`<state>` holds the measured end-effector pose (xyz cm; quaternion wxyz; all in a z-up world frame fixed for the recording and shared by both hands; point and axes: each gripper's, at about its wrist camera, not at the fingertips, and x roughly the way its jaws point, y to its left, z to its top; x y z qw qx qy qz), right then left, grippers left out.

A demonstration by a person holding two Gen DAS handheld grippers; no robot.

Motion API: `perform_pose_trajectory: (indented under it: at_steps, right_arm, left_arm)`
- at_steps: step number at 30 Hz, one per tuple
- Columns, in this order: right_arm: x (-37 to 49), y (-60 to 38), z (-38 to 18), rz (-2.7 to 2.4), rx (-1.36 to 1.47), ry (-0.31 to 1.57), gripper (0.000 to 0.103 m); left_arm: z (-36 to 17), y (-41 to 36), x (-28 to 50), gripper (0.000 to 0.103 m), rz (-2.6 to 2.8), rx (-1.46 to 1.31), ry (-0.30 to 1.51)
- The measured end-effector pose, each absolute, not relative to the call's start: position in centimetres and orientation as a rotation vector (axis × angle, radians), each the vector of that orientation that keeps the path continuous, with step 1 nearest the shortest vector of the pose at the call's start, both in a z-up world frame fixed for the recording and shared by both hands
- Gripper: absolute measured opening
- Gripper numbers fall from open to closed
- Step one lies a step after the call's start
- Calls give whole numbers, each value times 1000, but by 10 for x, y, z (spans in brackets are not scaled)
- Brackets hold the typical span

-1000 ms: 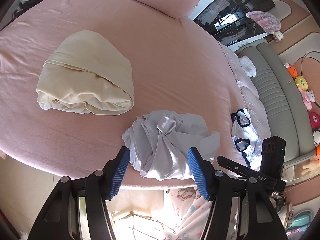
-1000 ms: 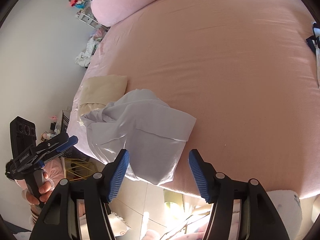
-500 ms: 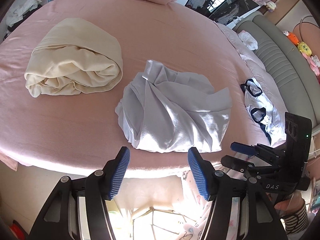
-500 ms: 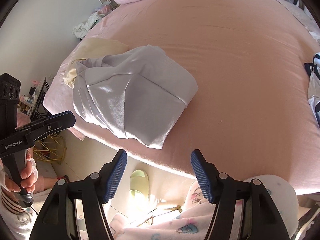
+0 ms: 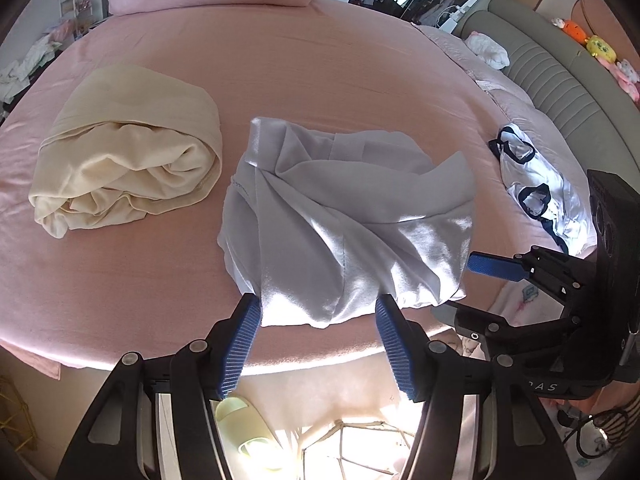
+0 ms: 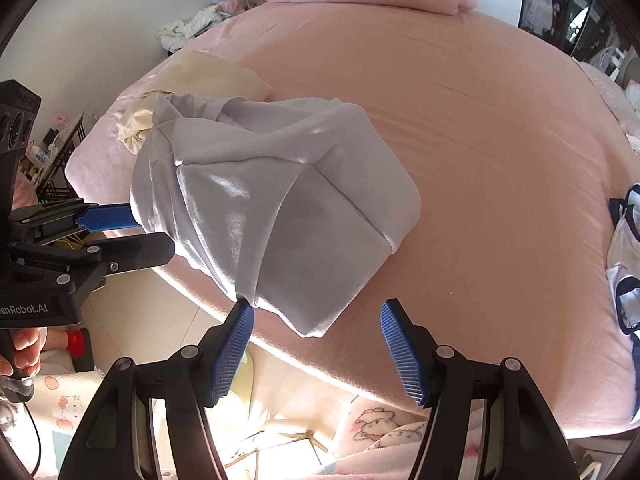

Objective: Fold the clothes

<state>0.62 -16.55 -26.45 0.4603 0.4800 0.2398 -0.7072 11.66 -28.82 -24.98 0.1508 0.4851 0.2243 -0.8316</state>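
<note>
Left gripper [image 5: 318,312]: blue ribbed fingers [image 5: 240,344] stand partly apart and are closing; the near hem of the grey garment [image 5: 340,216] lies in the gap at their tips, and the left pad's tip meets the cloth edge, but no pinch is visible; the pads grip nothing. Right gripper [image 6: 316,314]: fingers [image 6: 400,356] stand about half apart and are closing; the lowest corner of the same garment hangs between the tips, the left tip just at the cloth, no grip shown. In the left wrist view the right gripper appears at the right edge, its blue finger tip beside the garment's right side; in the right wrist view the left gripper appears at the left edge, a hand [image 6: 20,352] on its handle.

The grey garment lies crumpled on the pink bed [image 5: 360,80], at its near edge; a rolled cream garment [image 5: 128,164] lies just beside it, apart; a white garment with dark trim [image 5: 536,196] lies well apart near the bed's right edge.

Against the frames one second earlier: both grippers have come nearer the garment, which then lay beyond the tips; the left fingers have narrowed.
</note>
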Motion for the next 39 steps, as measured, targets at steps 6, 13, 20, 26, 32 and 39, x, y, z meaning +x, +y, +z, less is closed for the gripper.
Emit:
perform_pose_trajectory:
  at_steps: [6, 13, 20, 26, 32, 39]
  right_arm:
    - [6, -173, -267, -1769, 1159, 695, 38]
    - [-18, -160, -267, -1831, 1205, 650, 38]
    - [-23, -160, -272, -1813, 1223, 655, 38]
    - [-29, -155, -278, -1815, 1254, 683, 38]
    - [-41, -139, -269, -1770, 1292, 557, 38]
    - [-54, -126, -239, -1768, 1240, 458, 41]
  left_arm:
    - [-256, -294, 110, 29, -2324, 1430, 590]
    - [-249, -331, 128, 29, -2257, 1345, 807]
    - [-254, -332, 129, 29, -2211, 1405, 700]
    - [-270, -338, 143, 29, -2050, 1444, 640]
    - [-246, -354, 176, 31, -2145, 1312, 1046]
    - [-199, -327, 144, 67, -2301, 1338, 796]
